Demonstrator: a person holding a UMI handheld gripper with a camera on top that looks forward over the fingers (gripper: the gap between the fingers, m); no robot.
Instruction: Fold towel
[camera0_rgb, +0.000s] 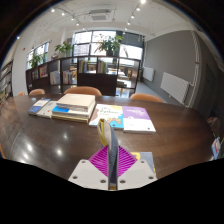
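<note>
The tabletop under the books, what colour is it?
Dark brown, glossy tabletop, seen in the gripper view.

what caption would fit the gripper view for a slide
Handheld gripper over a dark wooden table, books just ahead, office windows behind; no towel in sight

Book (137, 119) covers beyond the fingers (100, 160): titles too small to read; yellow object (104, 130) just ahead of the fingertips: identity unclear, its lower part hidden behind them; shelf (60, 72) contents at the far wall indistinct; worktop (175, 135) cut off at both sides.
</note>
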